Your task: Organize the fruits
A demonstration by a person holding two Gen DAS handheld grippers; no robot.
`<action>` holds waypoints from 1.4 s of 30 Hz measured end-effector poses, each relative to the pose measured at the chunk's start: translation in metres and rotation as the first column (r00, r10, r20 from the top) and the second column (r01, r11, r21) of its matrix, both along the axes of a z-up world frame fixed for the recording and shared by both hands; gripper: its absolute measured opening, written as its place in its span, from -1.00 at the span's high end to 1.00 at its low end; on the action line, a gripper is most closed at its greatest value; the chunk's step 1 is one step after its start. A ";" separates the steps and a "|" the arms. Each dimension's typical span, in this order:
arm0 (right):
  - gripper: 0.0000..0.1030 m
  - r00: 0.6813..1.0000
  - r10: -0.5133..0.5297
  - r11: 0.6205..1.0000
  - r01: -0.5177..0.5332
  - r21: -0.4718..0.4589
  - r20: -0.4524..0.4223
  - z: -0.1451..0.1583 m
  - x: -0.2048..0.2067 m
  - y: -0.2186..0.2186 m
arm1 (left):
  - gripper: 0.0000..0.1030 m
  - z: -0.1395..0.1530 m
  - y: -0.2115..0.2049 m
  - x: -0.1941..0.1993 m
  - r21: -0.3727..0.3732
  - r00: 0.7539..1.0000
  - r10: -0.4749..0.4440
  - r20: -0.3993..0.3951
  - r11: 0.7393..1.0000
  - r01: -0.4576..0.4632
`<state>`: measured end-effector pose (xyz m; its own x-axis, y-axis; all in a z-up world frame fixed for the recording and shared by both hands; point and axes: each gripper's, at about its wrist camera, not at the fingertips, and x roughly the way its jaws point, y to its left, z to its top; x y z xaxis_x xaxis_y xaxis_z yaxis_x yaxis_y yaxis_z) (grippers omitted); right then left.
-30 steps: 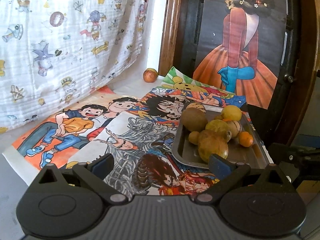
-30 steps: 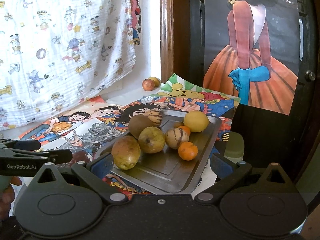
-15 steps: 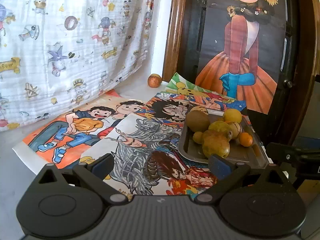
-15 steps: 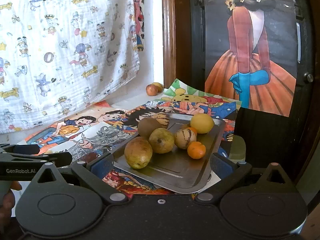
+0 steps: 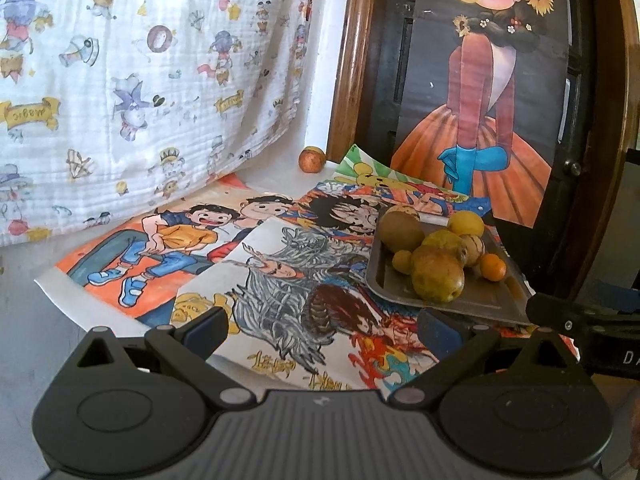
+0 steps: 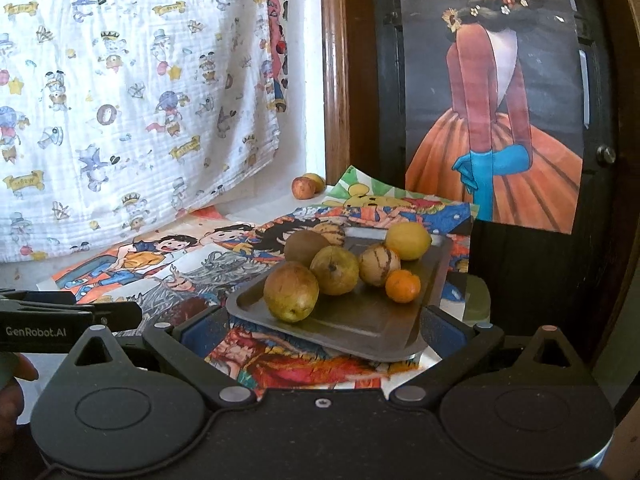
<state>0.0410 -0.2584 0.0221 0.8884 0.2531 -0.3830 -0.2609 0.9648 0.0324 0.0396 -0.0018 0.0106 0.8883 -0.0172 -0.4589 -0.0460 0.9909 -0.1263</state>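
Note:
A metal tray [image 6: 360, 320] [image 5: 480, 300] lies on cartoon posters and holds several fruits: a big pear [image 6: 291, 291] [image 5: 438, 274] at the front, a second pear [image 6: 335, 270], a brown kiwi [image 6: 304, 247] [image 5: 401, 231], a striped fruit [image 6: 378, 265], a lemon [image 6: 408, 240] [image 5: 466, 224] and a small orange [image 6: 403, 286] [image 5: 493, 267]. Two loose fruits [image 6: 304, 187] [image 5: 311, 159] lie far back by the wooden frame. My right gripper [image 6: 320, 326] is open, just short of the tray's near edge. My left gripper [image 5: 322, 326] is open over the posters, left of the tray, with nothing between its fingers.
Cartoon posters [image 5: 192, 248] cover the tabletop. A patterned white cloth [image 5: 140, 80] hangs at the back left. A dark wooden-framed panel with a painting of a girl in an orange dress [image 6: 496, 120] stands behind the tray. A pale green object [image 6: 476, 300] lies right of the tray.
Both grippers have drawn back from the tray, so tray and fruits look smaller and farther. Both stay open; nothing was taken hold of.

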 end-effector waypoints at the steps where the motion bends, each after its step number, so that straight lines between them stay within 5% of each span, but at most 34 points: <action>1: -0.99 1.000 -0.009 1.000 0.009 0.005 -0.004 -0.002 -0.001 -0.001 | -0.99 0.000 0.001 -0.002 -0.003 1.000 0.001 0.002 1.000 -0.001; 42: -0.99 0.999 -0.043 0.999 0.042 -0.028 -0.021 -0.014 -0.007 0.003 | -0.99 -0.013 0.017 -0.004 -0.050 0.998 0.009 -0.060 0.999 -0.012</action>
<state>0.0343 -0.2554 0.0082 0.8895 0.2048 -0.4086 -0.2195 0.9756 0.0112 0.0358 0.0150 -0.0026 0.8597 -0.0327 -0.5097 -0.0651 0.9828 -0.1728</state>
